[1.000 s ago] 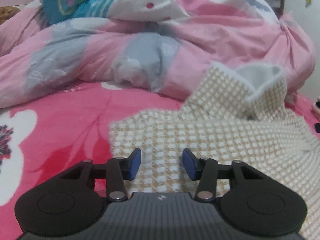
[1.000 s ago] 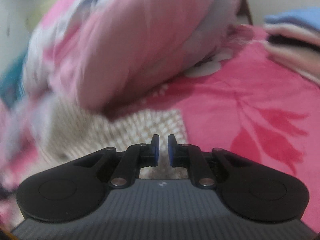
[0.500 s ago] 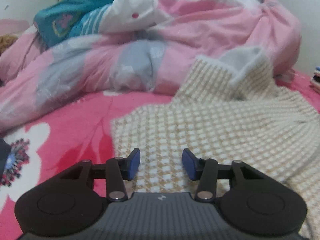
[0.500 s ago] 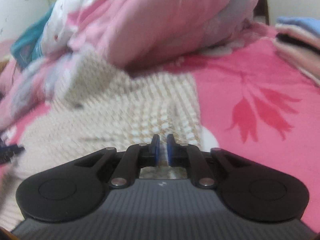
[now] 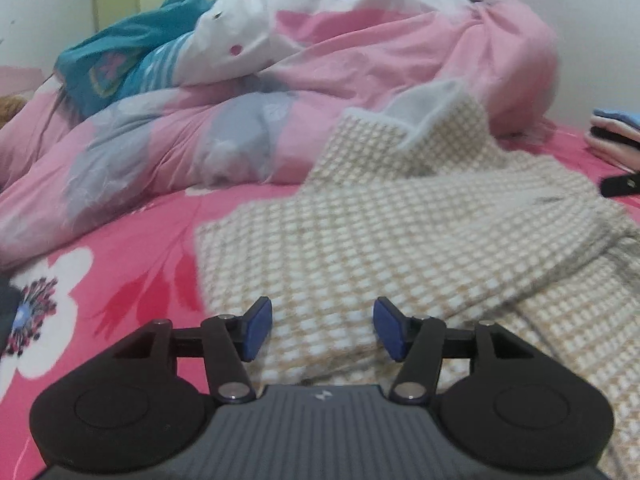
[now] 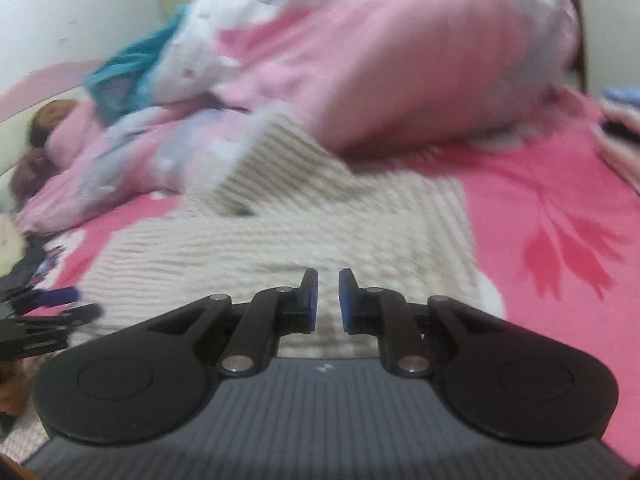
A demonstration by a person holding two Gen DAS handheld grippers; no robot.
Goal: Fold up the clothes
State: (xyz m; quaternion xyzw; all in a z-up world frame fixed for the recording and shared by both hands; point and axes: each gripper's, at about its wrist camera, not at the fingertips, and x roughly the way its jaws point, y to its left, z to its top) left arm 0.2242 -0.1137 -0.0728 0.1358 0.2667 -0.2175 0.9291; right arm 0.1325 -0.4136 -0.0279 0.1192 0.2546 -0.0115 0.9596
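progress: early | checked knit sweater (image 5: 400,248) lies loosely spread, unfolded, centre frame | left gripper (image 5: 322,328) jaws just widened, empty | right gripper (image 6: 328,300) nearly closed, empty

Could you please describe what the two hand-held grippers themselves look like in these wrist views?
The left hand-held gripper and right hand-held gripper look alike: a ribbed dark grey body with a small pale logo, two rounded black side lobes, black linkage arms on silver pivot pins, and blue pads on the fingertips. No cables, sleeves or hands show.
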